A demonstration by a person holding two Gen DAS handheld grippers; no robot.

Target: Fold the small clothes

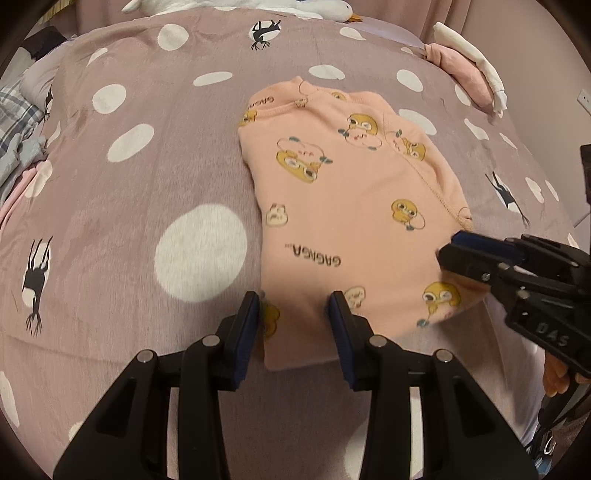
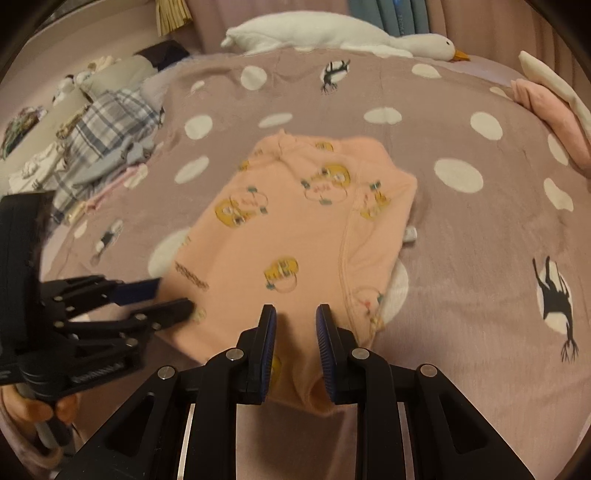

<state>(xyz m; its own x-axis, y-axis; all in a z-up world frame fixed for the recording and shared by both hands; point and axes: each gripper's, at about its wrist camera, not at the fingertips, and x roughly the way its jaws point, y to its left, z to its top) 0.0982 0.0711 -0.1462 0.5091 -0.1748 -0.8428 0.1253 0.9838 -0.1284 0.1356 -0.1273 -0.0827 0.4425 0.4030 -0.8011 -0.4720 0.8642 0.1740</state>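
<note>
A small peach top with yellow cartoon prints [image 1: 343,206] lies on the bed, its sides folded in; it also shows in the right wrist view [image 2: 295,243]. My left gripper [image 1: 295,306] is open, its jaws straddling the near left hem just above the cloth. It shows from the side in the right wrist view [image 2: 173,295]. My right gripper [image 2: 295,321] is open over the near right hem, jaws on either side of the cloth edge. In the left wrist view it [image 1: 448,245] reaches in from the right.
The mauve bedspread with white dots [image 1: 147,184] covers the bed. Folded pink and white clothes [image 2: 550,99] lie at the far right. A pile of plaid and other clothes [image 2: 107,136] lies at the far left. A white goose plush [image 2: 332,35] lies along the back.
</note>
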